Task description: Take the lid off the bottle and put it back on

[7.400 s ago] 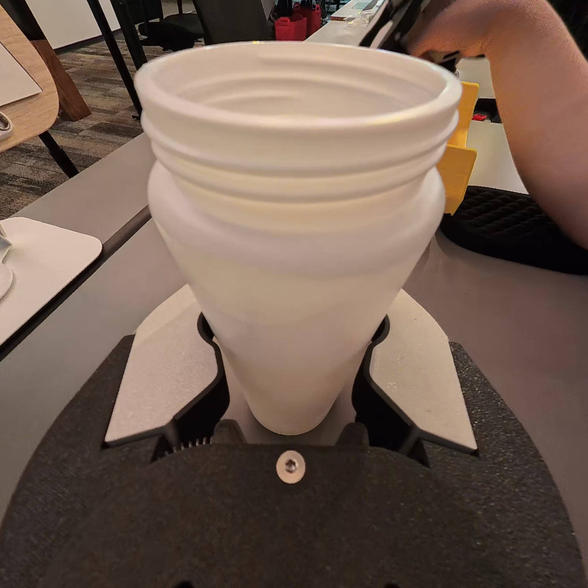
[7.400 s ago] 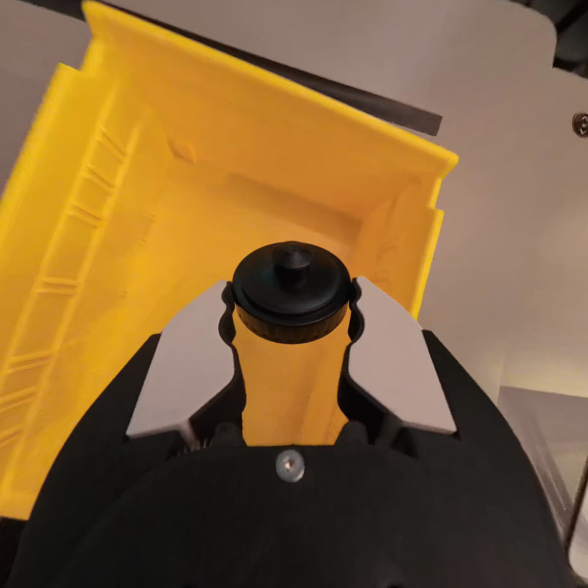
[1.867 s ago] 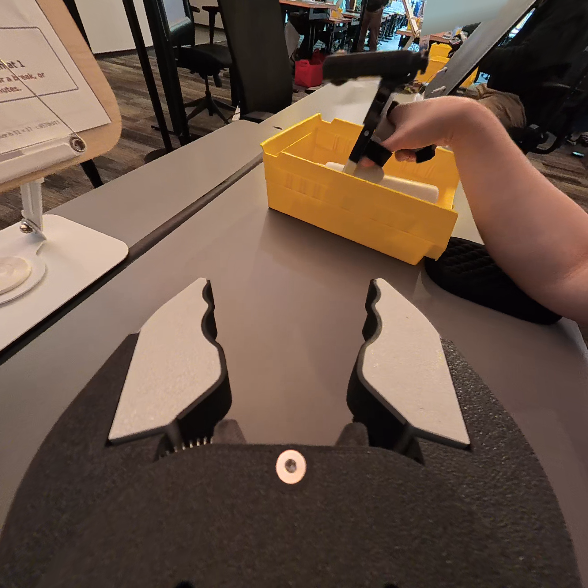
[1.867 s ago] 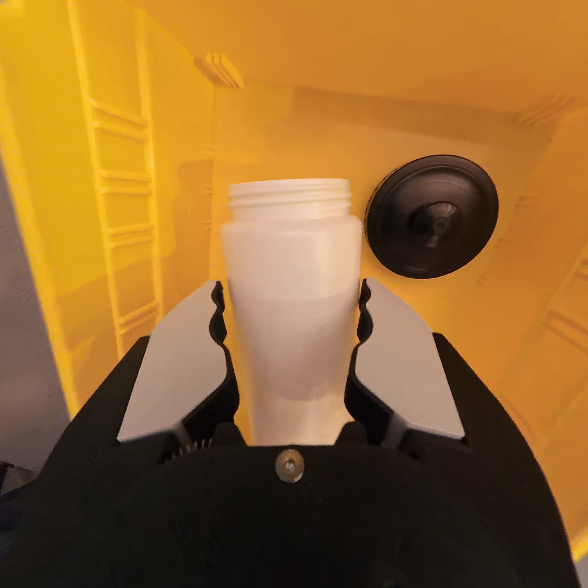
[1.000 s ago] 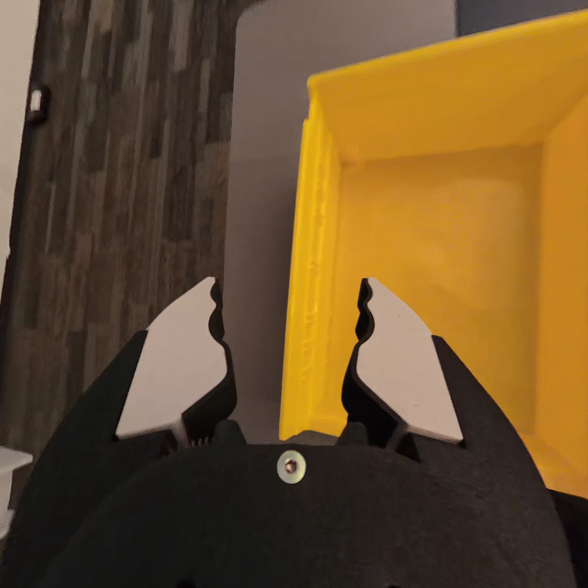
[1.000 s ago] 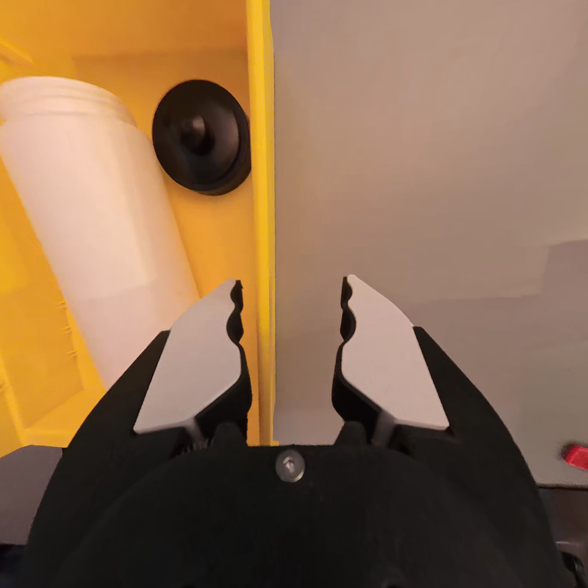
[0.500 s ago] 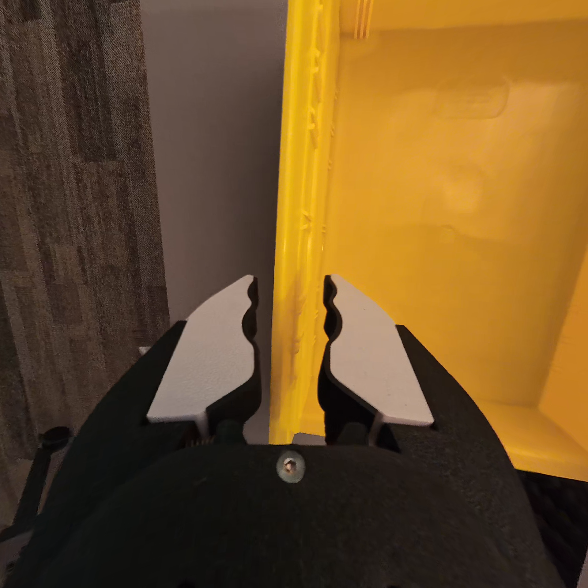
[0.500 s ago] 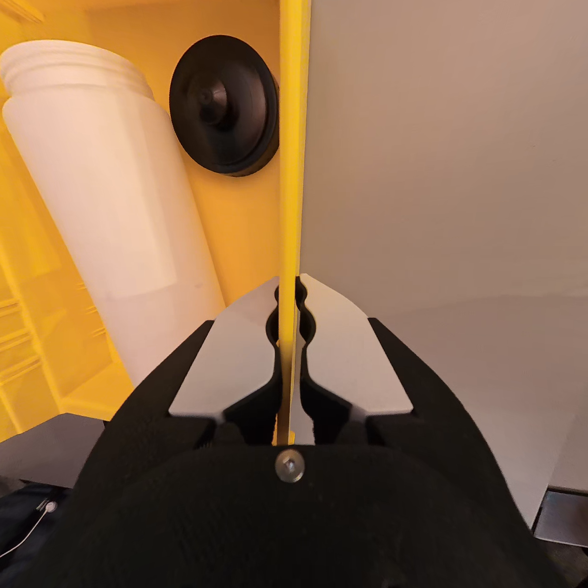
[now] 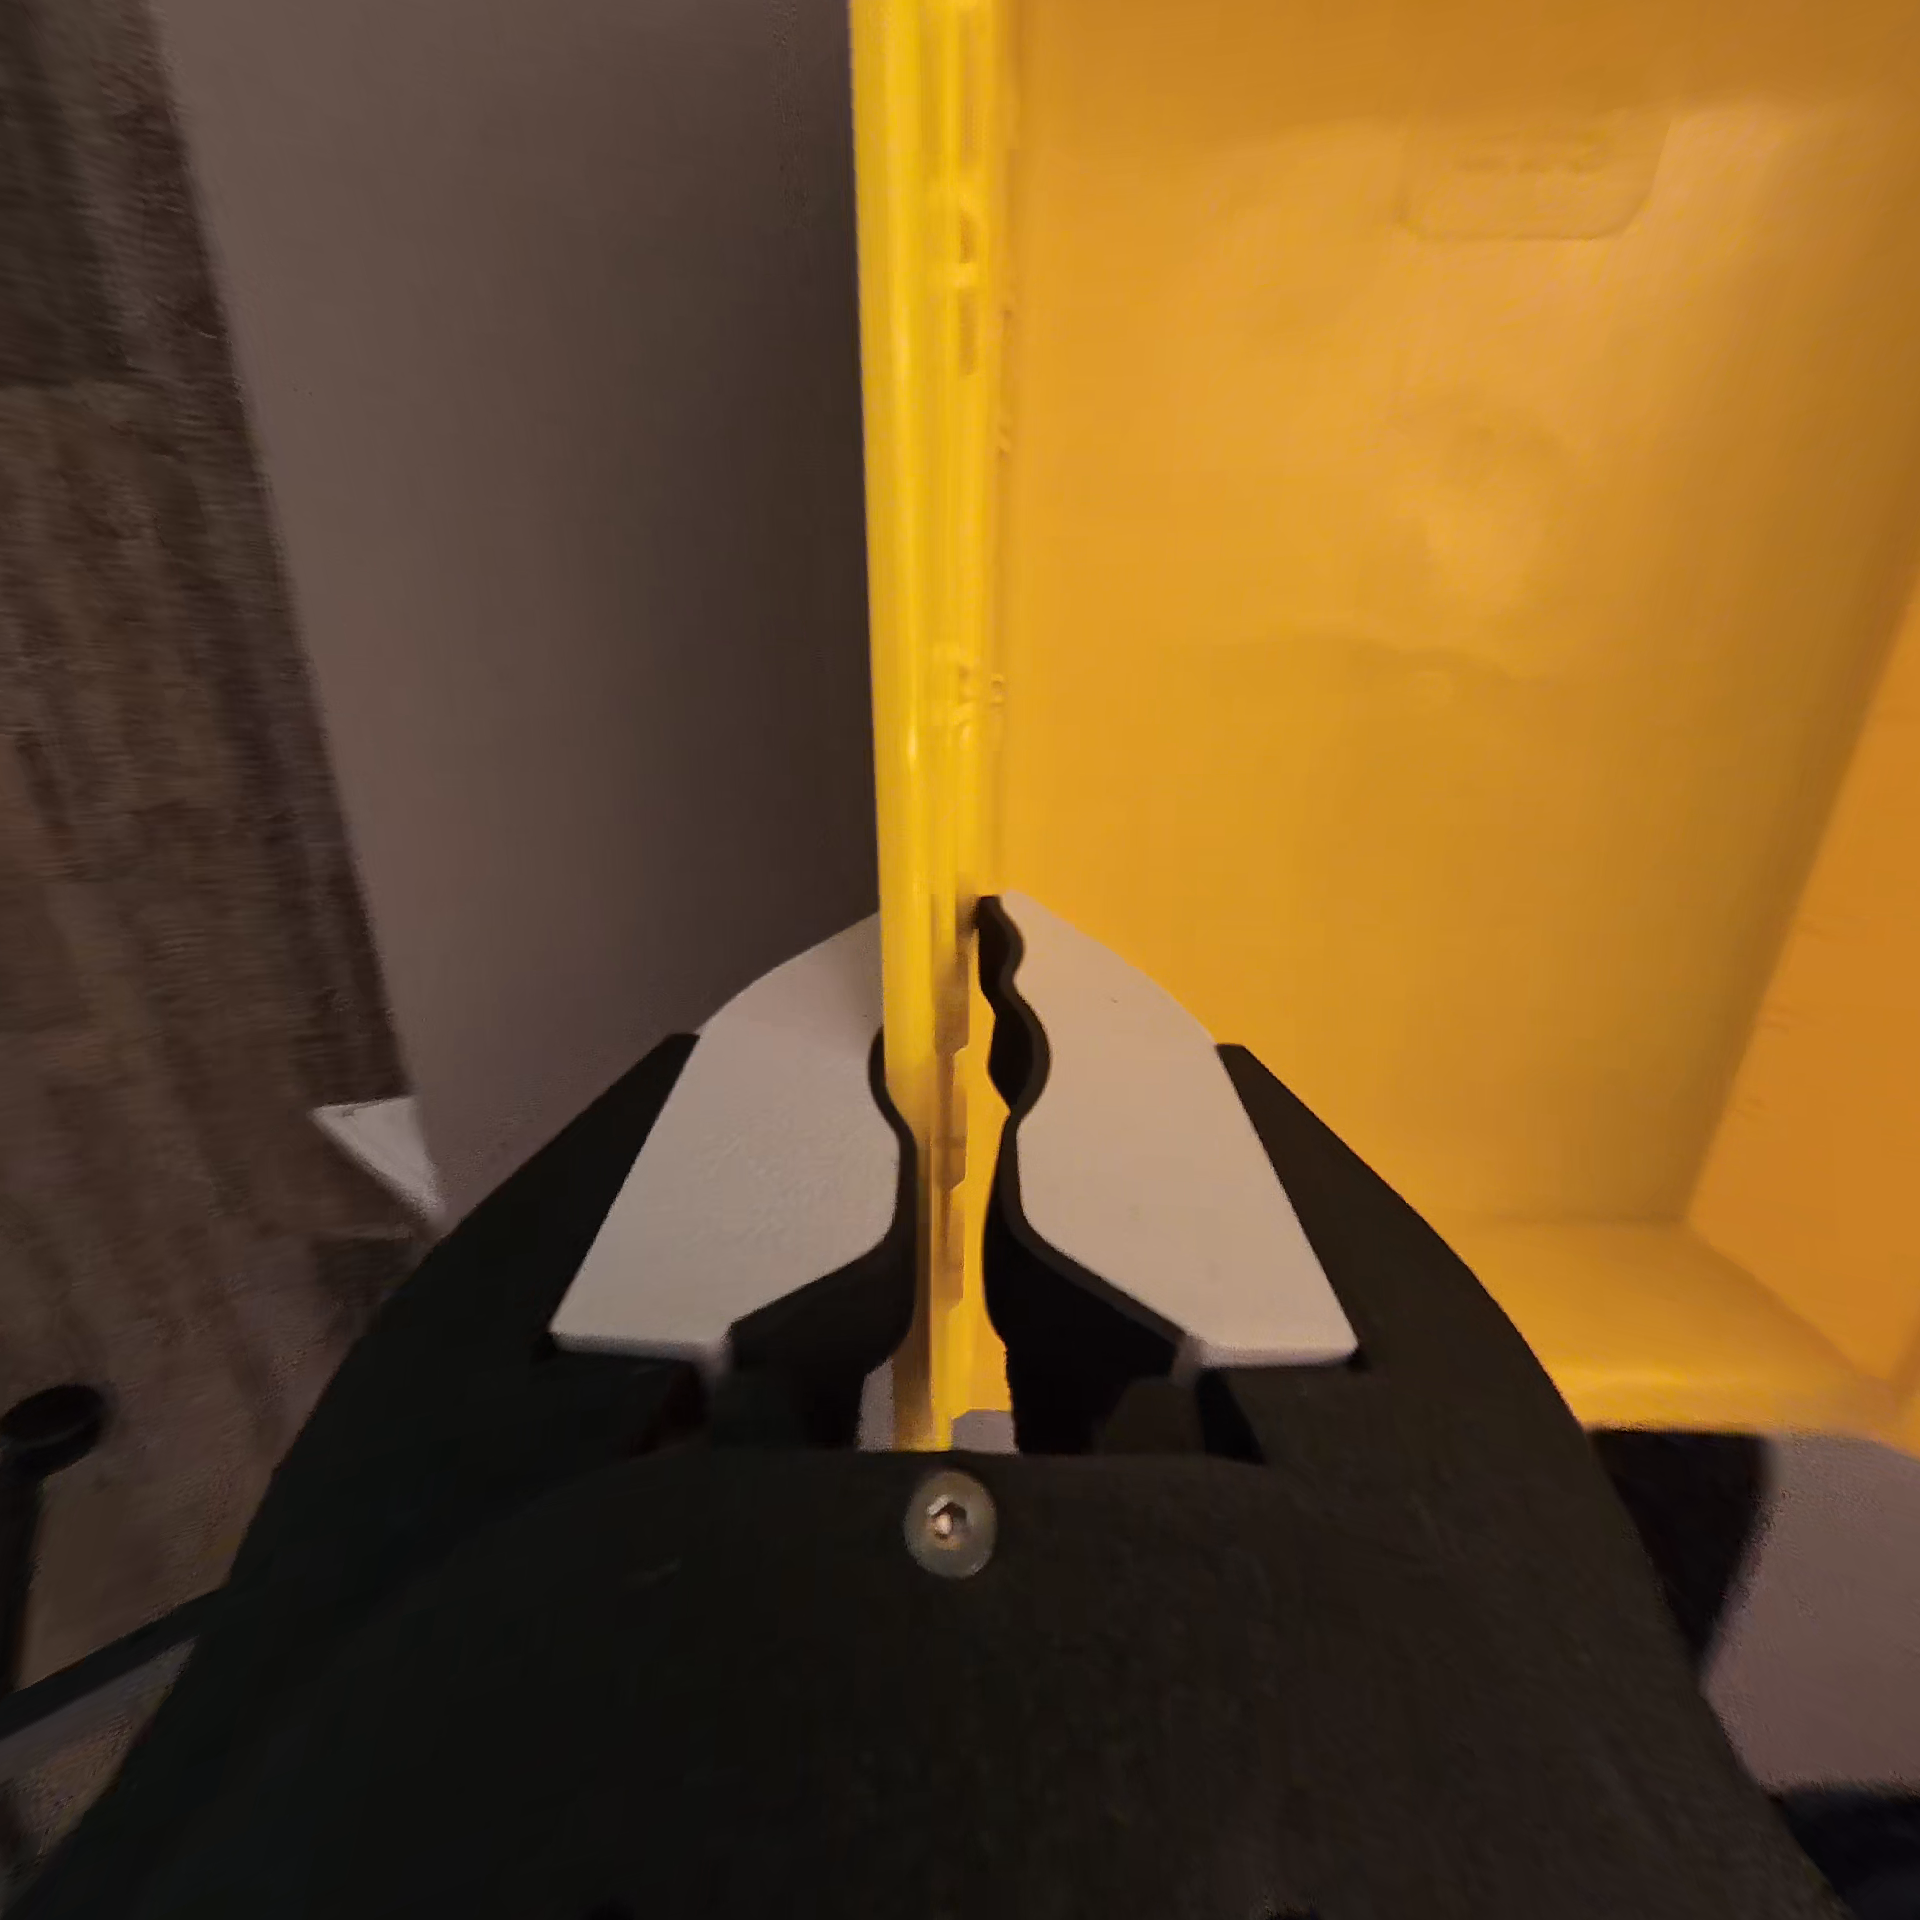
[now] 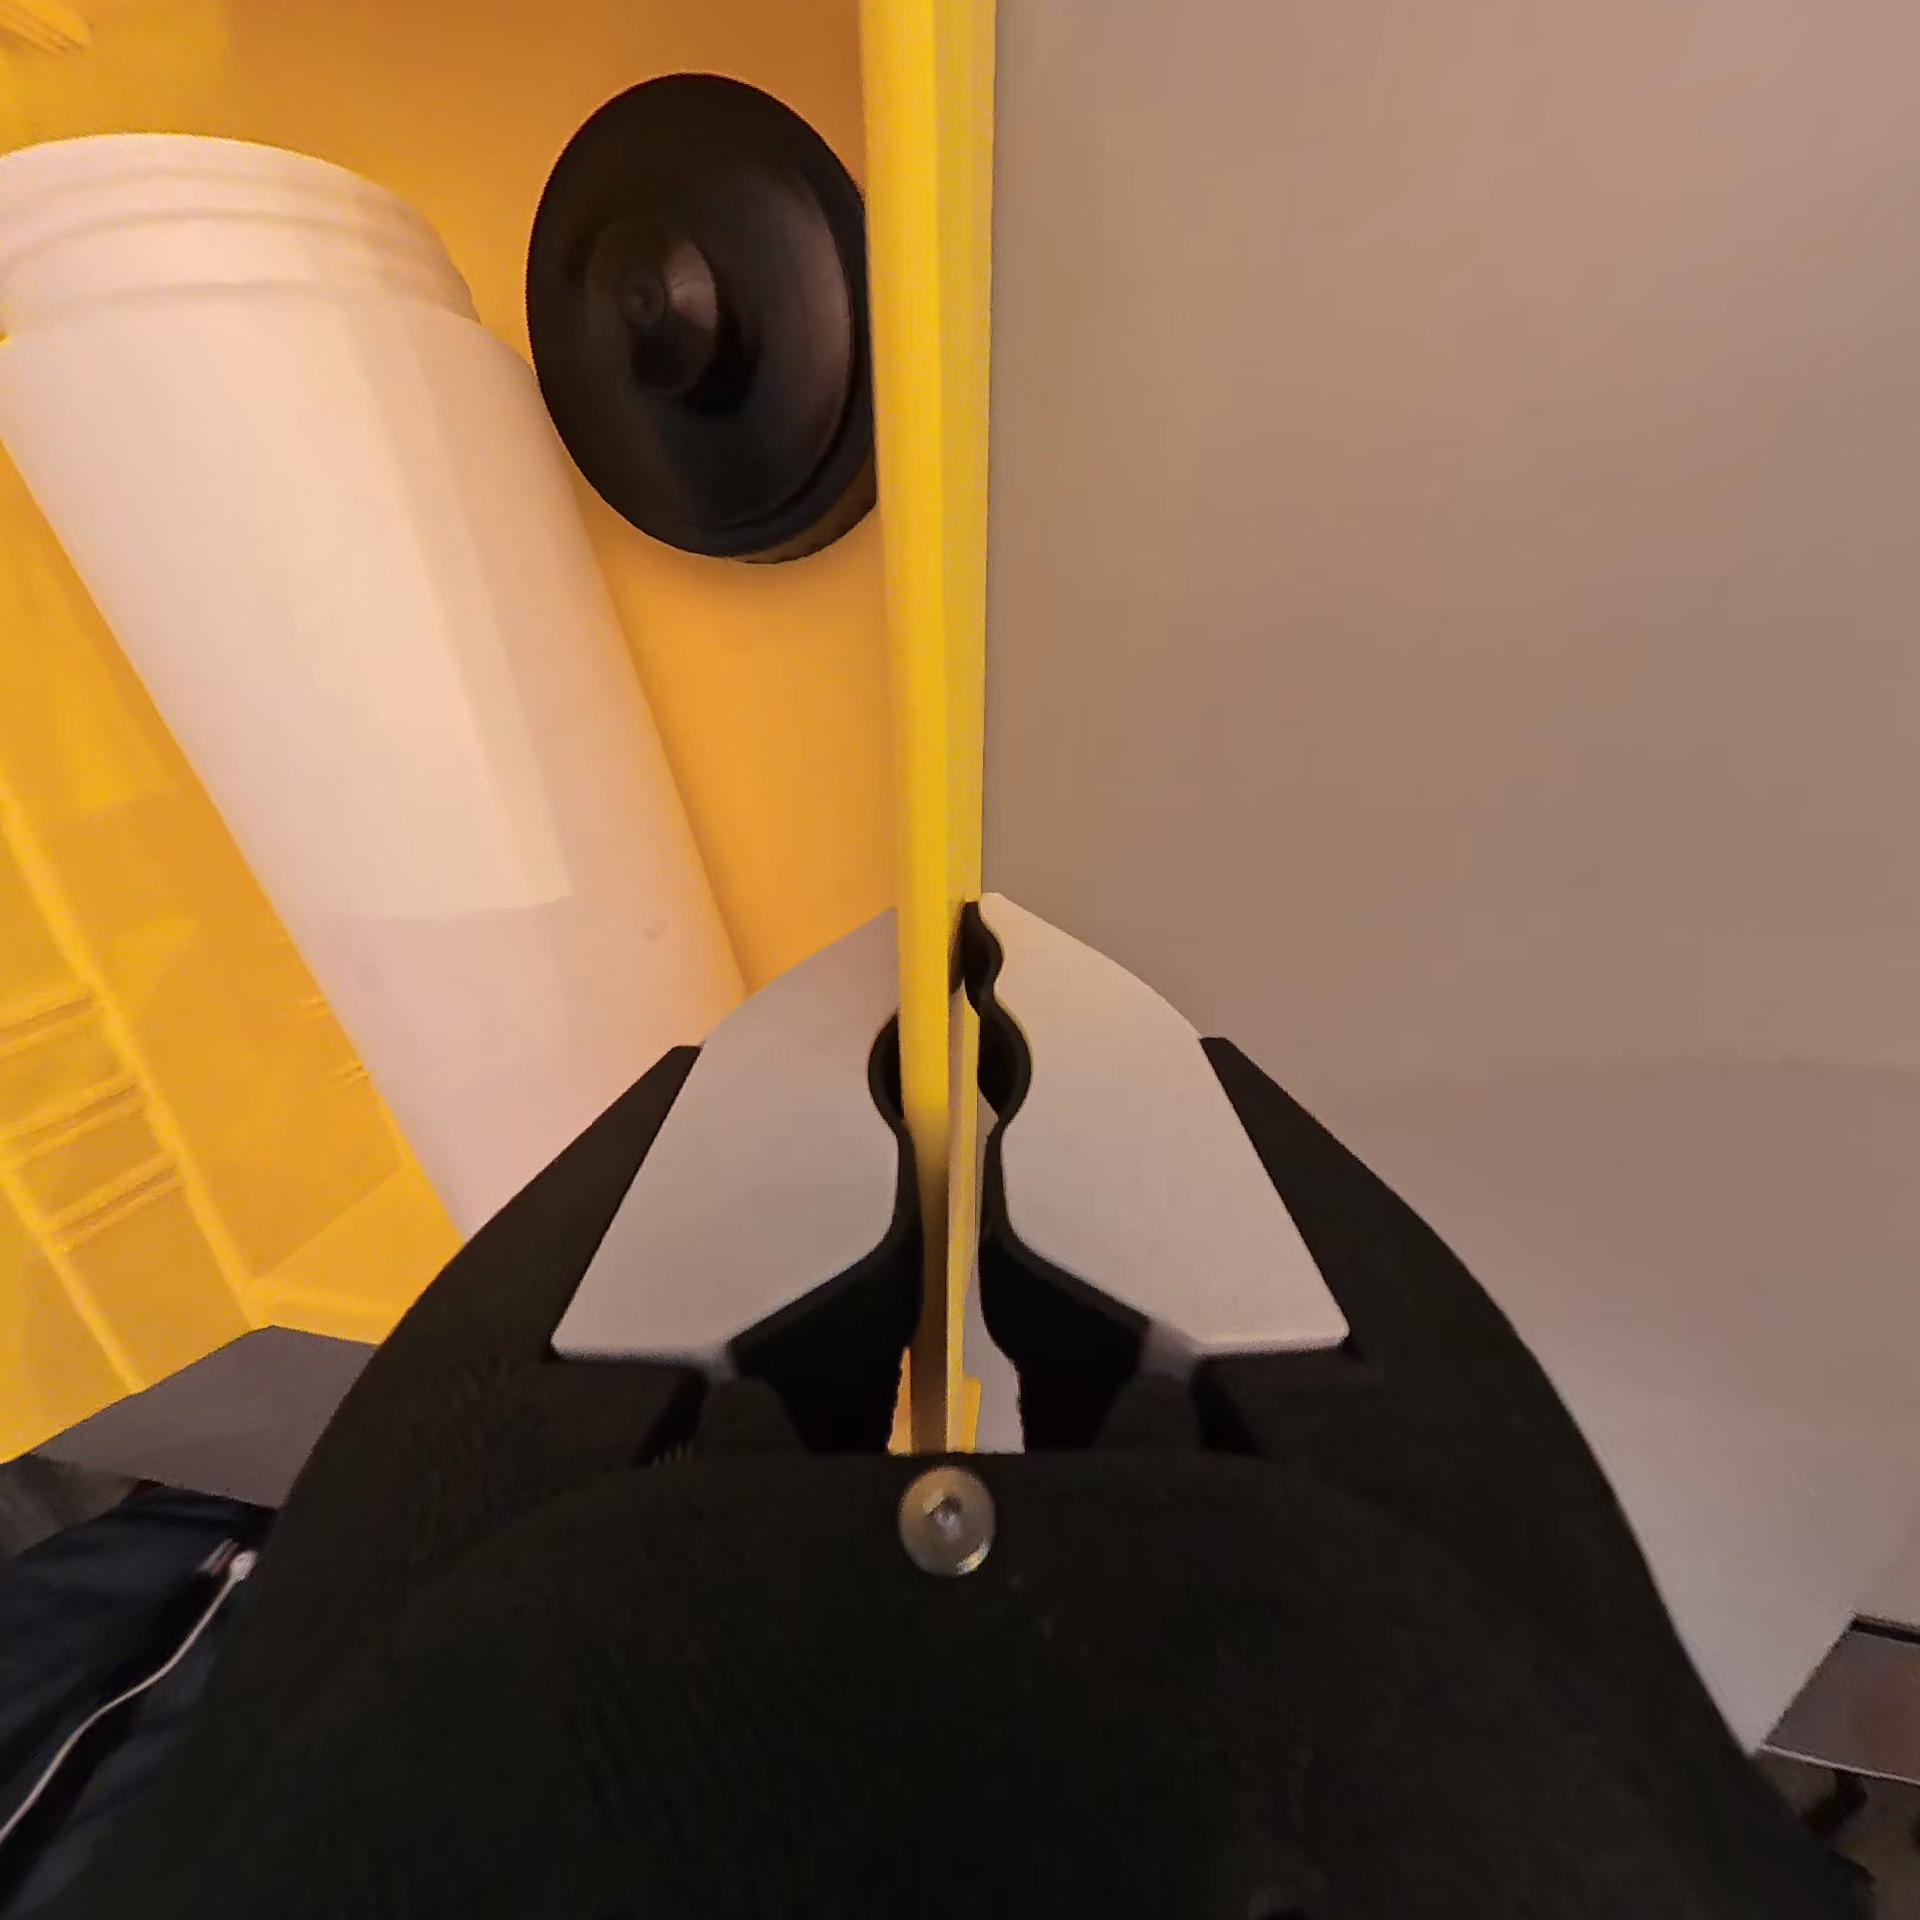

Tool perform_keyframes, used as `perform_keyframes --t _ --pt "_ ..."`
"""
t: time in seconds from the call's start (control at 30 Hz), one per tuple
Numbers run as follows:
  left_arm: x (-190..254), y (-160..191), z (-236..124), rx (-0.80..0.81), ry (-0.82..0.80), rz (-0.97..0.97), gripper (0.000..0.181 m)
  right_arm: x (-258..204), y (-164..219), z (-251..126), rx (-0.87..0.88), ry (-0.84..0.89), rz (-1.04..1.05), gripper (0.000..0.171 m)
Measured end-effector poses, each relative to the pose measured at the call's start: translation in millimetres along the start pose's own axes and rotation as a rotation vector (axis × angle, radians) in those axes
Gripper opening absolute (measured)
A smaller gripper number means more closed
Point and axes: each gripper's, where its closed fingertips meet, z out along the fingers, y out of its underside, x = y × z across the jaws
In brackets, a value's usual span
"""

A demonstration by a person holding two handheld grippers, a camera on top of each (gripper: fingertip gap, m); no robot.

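Note:
The white bottle lies on its side in the yellow bin, its threaded mouth open. The black lid lies apart from it, beside the bottle's mouth against the bin's right wall. My right gripper is shut on the top edge of that right wall. My left gripper is shut on the top edge of the bin's left wall. The bottle and lid do not show in the left wrist view, only the bin's bare yellow floor.
The bin stands on a grey table that also shows in the left wrist view. Dark carpet floor lies beyond the table's left edge. A dark sleeve shows at the lower left of the right wrist view.
My right gripper let go of the bottle in the bin, moved to the right wall and shut on it. My left gripper swung over the left wall and closed on its edge.

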Motion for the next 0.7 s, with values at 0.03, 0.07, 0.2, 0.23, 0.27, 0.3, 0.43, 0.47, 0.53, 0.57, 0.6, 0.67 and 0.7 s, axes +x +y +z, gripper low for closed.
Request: perform_keyframes --t 0.03,0.07,0.2,0.23,0.27,0.3,0.43,0.47,0.53,0.57,0.6,0.67,0.7 --pt "9 0 0 -0.007 0.057 -0.010 0.005 -4 0 1 -0.008 -0.003 0.010 0.006" --pt "17 1 1 -0.021 0.086 0.003 0.005 -8 -1 2 -0.019 -0.005 0.014 0.006" --pt "42 2 0 -0.090 0.047 0.090 0.006 -36 -5 8 -0.065 -0.009 -0.011 0.006" --pt "53 3 0 -0.115 0.059 0.104 0.006 -45 -6 10 -0.075 -0.013 -0.022 0.006" --pt "65 4 0 -0.133 0.064 0.138 0.007 -54 -8 13 -0.088 -0.012 -0.039 0.006" --pt "74 4 0 -0.143 0.057 0.169 0.008 -64 -9 15 -0.100 -0.011 -0.060 0.006" --pt "113 6 -1 -0.194 0.042 0.214 0.010 -107 -12 24 -0.130 -0.022 -0.113 0.007" --pt "122 8 -1 -0.204 0.043 0.224 0.011 -117 -11 26 -0.139 -0.021 -0.124 0.007" --pt "139 11 -3 -0.221 0.043 0.248 0.011 -137 -6 29 -0.162 -0.026 -0.154 0.007" --pt "147 15 -3 -0.237 0.042 0.255 0.012 -147 -3 31 -0.173 -0.027 -0.165 0.007" --pt "153 19 -4 -0.251 0.038 0.261 0.013 -155 0 32 -0.186 -0.024 -0.181 0.007" --pt "163 25 -6 -0.278 0.018 0.285 0.016 -172 7 34 -0.208 -0.024 -0.241 0.008" --pt "166 29 -8 -0.291 0.006 0.304 0.019 -180 8 35 -0.212 -0.029 -0.264 0.010"
